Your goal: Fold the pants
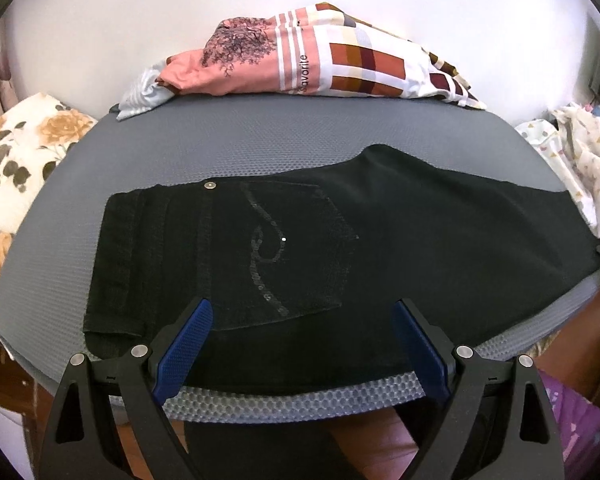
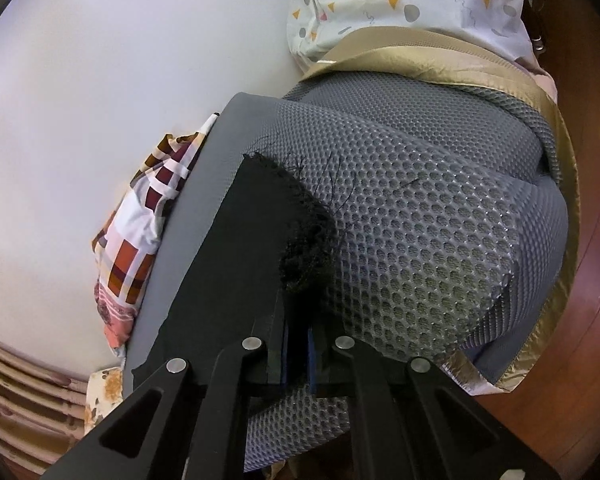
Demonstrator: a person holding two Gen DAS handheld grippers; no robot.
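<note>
Black pants (image 1: 339,240) lie flat across the grey mesh pad (image 1: 260,140), waistband end at the left of the left wrist view, back pocket with the sequin swirl facing up, legs running off to the right. Left gripper (image 1: 303,316) hangs over the near edge of the pants with jaws spread wide, blue pads clear of the cloth, holding nothing. Right gripper (image 2: 296,340) is clamped tight on the frayed hem end of the pants (image 2: 228,248) at the pad's edge (image 2: 439,220); patterned folded laundry (image 1: 319,64) sits behind against the wall.
</note>
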